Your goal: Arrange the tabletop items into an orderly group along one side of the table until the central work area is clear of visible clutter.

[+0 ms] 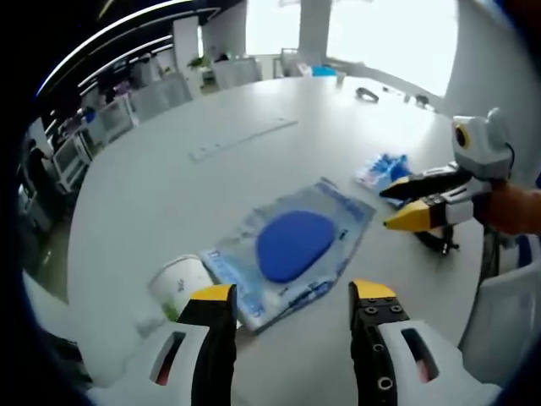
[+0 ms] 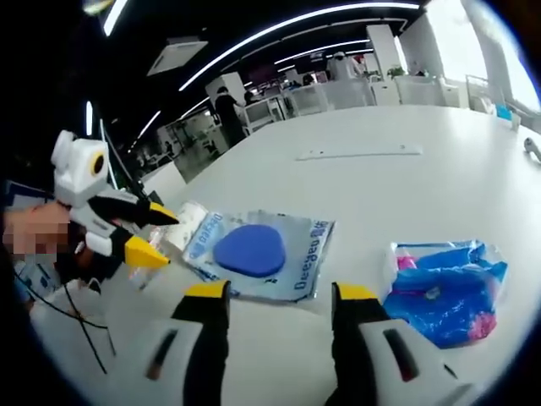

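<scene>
Left gripper (image 1: 290, 298) fingers apart, empty, hovering over the white counter (image 1: 169, 169). Clear pouch with a blue oval pad (image 1: 292, 244) lies flat at 12 o'clock just past the fingertips; crumpled white wrapper (image 1: 179, 282) touches its edge at 9 o'clock. Right gripper (image 2: 281, 296) fingers also apart, empty; same pouch (image 2: 254, 250) at 11 o'clock, blue plastic bag (image 2: 446, 288) at 3 o'clock, apart from the pouch. Long flat strip (image 2: 359, 153) far off at 12 o'clock. Right gripper enters the left gripper view at 3 o'clock (image 1: 397, 207).
</scene>
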`<state>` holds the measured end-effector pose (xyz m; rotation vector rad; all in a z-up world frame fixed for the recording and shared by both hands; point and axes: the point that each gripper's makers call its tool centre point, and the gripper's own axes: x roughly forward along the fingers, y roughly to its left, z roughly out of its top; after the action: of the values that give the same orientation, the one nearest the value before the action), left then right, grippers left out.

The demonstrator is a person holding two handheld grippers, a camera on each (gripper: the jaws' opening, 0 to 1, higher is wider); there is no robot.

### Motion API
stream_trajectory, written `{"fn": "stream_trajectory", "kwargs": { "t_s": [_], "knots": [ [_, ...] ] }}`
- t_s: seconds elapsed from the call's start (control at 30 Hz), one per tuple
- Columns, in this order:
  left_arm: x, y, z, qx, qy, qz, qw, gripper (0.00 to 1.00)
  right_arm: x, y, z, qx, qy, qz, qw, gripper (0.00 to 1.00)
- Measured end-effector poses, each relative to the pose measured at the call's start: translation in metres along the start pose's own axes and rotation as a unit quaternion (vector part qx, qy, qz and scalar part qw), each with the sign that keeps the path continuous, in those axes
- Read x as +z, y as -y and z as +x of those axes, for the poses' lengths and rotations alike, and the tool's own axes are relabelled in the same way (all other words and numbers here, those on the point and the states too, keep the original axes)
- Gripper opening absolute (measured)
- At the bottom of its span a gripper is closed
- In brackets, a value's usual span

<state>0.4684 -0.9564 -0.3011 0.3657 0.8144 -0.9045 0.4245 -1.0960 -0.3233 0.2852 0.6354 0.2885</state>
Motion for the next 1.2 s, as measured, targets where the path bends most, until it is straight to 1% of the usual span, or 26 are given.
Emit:
{"fn": "stream_trajectory", "kwargs": {
  "t_s": [0.33, 0.5, 0.73, 1.07, 1.2],
  "knots": [
    [0.013, -0.025, 0.009, 0.006, -0.001, 0.007, 1.0000, 0.49, -0.003, 0.002, 0.014, -0.007, -0.012, 0.012, 0.9998, 0.45],
    [0.018, -0.034, 0.013, 0.007, 0.000, 0.009, 0.9999, 0.49, -0.003, 0.004, 0.018, -0.010, -0.014, 0.014, 0.9998, 0.44],
    [0.021, -0.042, 0.018, 0.008, 0.000, 0.009, 0.9999, 0.49, -0.003, 0.008, 0.021, -0.014, -0.017, 0.019, 0.9996, 0.43],
    [0.026, -0.058, 0.030, 0.011, -0.010, 0.012, 0.9998, 0.49, -0.007, 0.011, 0.025, -0.019, -0.023, 0.025, 0.9993, 0.41],
    [0.026, -0.065, 0.036, 0.010, -0.022, 0.013, 0.9996, 0.49, -0.007, 0.011, 0.027, -0.020, -0.024, 0.027, 0.9991, 0.40]
  ]
}}
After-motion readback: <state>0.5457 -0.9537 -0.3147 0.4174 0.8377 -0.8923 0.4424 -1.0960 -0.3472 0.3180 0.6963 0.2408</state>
